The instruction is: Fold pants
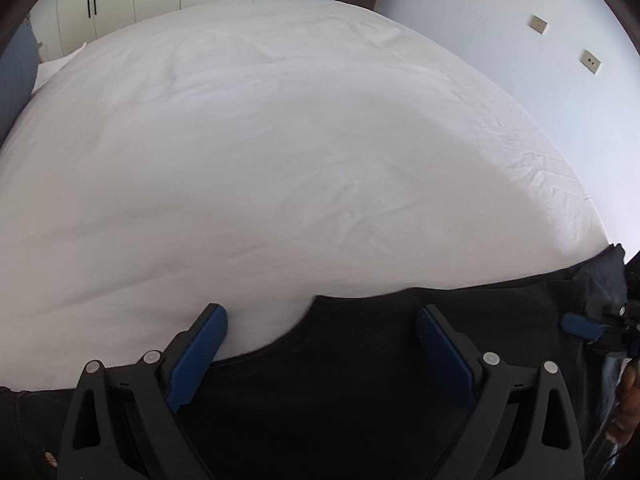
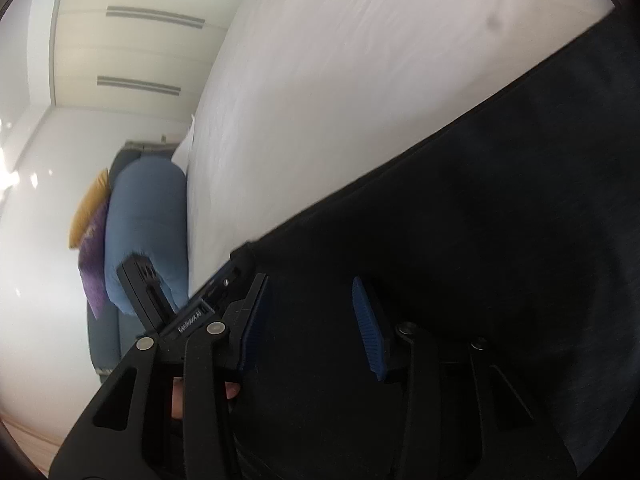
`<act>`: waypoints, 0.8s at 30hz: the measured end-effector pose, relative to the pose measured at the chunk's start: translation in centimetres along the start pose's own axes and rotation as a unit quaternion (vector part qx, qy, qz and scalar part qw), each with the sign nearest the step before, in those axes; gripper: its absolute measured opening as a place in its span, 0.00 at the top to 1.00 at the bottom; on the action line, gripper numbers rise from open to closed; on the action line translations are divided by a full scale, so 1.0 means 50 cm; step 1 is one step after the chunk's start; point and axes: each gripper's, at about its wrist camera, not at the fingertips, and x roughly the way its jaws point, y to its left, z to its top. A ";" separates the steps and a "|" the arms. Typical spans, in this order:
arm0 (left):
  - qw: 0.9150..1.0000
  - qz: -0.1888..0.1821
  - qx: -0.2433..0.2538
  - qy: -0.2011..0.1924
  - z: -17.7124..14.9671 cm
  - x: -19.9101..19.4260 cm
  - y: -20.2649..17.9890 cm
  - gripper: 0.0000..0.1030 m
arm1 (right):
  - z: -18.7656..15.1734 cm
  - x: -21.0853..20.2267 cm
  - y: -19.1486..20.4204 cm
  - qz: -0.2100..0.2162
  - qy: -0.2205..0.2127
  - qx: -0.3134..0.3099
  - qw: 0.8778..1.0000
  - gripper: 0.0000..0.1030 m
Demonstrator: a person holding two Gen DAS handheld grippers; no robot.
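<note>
Bed with a white sheet fills most of the left wrist view; creases run across the sheet toward the far right edge. Dark pants lie along the near edge of the bed, spread flat, their upper hem forming a long line against the white. Wardrobe doors with long handles stand beyond the bed. A blue cushion sits off the bed's end, with a purple cushion and a yellow cushion stacked behind it. Left gripper: jaws spread wide, blue pads apart, poised over the pants' edge, gripping nothing. Right gripper: jaws likewise parted over the dark cloth, nothing held. Two wall sockets sit on the pale wall.
</note>
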 end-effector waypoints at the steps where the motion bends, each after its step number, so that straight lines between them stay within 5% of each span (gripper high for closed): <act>1: 1.000 0.009 -0.002 -0.004 -0.001 -0.006 0.014 0.05 | 0.014 -0.024 -0.012 -0.013 -0.025 0.000 1.000 0.62; 6: 0.995 0.060 -0.060 -0.044 -0.058 -0.095 0.136 0.09 | 0.064 -0.149 -0.049 -0.087 -0.113 0.022 0.990 0.58; 8: 0.992 0.063 -0.084 -0.071 -0.100 -0.148 0.170 0.07 | 0.047 -0.151 -0.009 -0.057 -0.094 -0.015 0.994 0.57; 11: 0.989 0.086 -0.105 -0.060 -0.171 -0.165 0.210 0.07 | -0.021 -0.050 0.075 0.000 -0.011 -0.070 0.998 0.57; 14: 0.989 0.077 -0.110 -0.067 -0.224 -0.183 0.241 0.07 | -0.093 0.046 0.084 -0.033 0.035 -0.089 0.995 0.57; 18: 0.988 0.098 -0.105 -0.064 -0.241 -0.198 0.237 0.07 | -0.111 0.058 0.061 -0.036 0.018 -0.063 0.997 0.60; 24: 0.979 0.117 -0.140 -0.087 -0.308 -0.237 0.264 0.07 | -0.105 -0.035 0.017 -0.058 -0.009 -0.032 0.998 0.58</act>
